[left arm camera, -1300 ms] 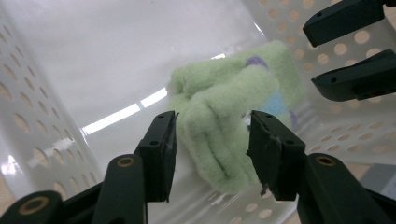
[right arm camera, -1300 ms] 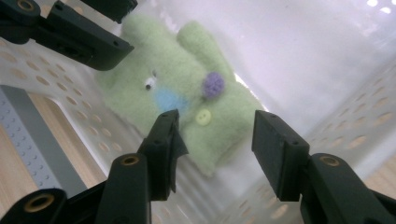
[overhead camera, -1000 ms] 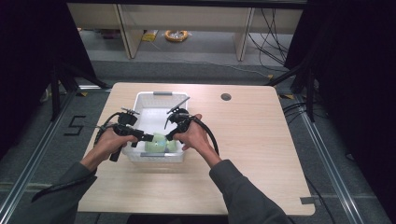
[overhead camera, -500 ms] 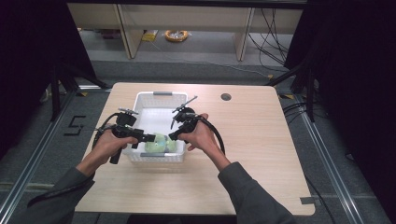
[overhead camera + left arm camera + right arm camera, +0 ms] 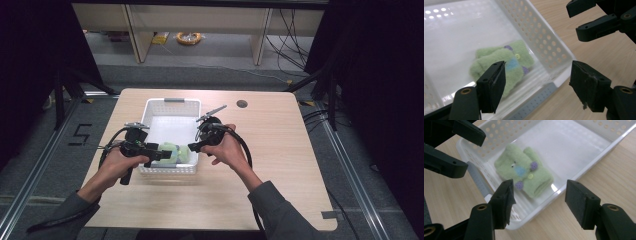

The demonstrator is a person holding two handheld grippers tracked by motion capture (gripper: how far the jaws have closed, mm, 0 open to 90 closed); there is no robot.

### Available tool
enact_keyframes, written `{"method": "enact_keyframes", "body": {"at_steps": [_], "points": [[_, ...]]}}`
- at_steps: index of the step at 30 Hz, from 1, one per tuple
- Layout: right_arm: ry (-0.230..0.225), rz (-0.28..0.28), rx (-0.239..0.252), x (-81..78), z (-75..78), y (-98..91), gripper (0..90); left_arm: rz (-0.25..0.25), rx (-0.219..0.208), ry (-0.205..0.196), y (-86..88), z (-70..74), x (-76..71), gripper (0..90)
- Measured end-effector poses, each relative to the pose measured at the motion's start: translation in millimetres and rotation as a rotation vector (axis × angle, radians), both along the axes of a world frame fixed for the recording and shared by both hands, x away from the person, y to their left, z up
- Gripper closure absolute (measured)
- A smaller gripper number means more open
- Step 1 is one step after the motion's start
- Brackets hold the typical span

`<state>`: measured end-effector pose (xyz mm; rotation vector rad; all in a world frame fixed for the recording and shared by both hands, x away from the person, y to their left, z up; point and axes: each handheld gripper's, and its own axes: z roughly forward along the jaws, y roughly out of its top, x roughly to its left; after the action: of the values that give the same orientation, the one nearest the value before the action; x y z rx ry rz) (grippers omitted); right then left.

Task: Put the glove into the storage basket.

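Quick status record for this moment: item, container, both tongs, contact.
item: green fleece mitten, lying flat, purple and blue spots on it
container: white perforated basket on the wooden table
item place: near end of the basket floor
left tongs: open, above the basket's near rim
right tongs: open, above the basket's right rim
contact: neither tongs touches the mitten

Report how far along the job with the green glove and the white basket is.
Done, it seems: the small green fleece glove lies inside the white perforated plastic basket, at its near end. In hand: nothing; the left gripper and right gripper both hang open over the basket's near corners, jaws empty. Left: probably just drawing the grippers away.
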<state>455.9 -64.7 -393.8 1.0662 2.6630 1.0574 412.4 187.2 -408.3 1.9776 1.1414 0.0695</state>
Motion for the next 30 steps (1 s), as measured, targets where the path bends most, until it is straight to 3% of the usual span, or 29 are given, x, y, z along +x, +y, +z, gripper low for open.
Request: {"method": "enact_keyframes", "body": {"at_steps": [2, 3, 5, 7, 10, 11, 12, 17, 22, 26, 28, 30], "points": [[-0.005, -0.006, 0.009, -2.8, 0.9, -4.1, 40.1, -0.016, 0.001, -0.001, -2.4, 0.7, -4.0, 28.6], [0.024, -0.031, 0.012, -5.9, 1.7, -6.2, 39.8, -0.019, 0.004, -0.006, -3.2, 1.0, -5.4, 28.3], [-0.003, -0.008, 0.032, -6.9, 1.9, -11.4, 39.5, -0.018, -0.008, -0.013, -5.8, 2.0, -9.3, 28.0], [-0.016, -0.025, 0.022, -9.0, 2.8, -16.2, 39.3, -0.023, -0.016, -0.016, -7.2, 3.2, -12.4, 27.5], [-0.006, -0.023, 0.05, -12.8, 5.9, -23.1, 38.6, -0.032, -0.036, -0.025, -8.2, 6.3, -16.8, 26.5], [-0.008, -0.045, 0.05, -15.0, 7.3, -26.0, 38.4, -0.033, -0.042, -0.029, -8.4, 7.0, -17.6, 25.9], [-0.018, -0.022, 0.056, -15.2, 8.1, -28.7, 38.4, -0.028, -0.045, -0.034, -9.1, 7.9, -19.1, 25.8], [-0.037, -0.035, 0.083, -22.6, 11.0, -41.3, 37.3, -0.049, -0.042, -0.034, -12.4, 8.8, -25.9, 22.8], [-0.05, -0.044, 0.1, -30.2, 11.5, -49.8, 35.8, -0.067, -0.051, -0.051, -18.2, 7.7, -33.5, 20.6], [-0.054, -0.017, 0.116, -36.3, 11.0, -57.6, 35.4, -0.091, -0.051, -0.056, -26.0, 3.3, -40.4, 20.1], [-0.051, -0.036, 0.129, -41.7, 10.3, -59.8, 35.2, -0.099, -0.06, -0.06, -30.9, 0.4, -45.0, 20.1], [-0.077, -0.028, 0.129, -44.0, 8.9, -64.8, 35.2, -0.109, -0.06, -0.062, -34.5, -2.5, -48.6, 20.1]]}}
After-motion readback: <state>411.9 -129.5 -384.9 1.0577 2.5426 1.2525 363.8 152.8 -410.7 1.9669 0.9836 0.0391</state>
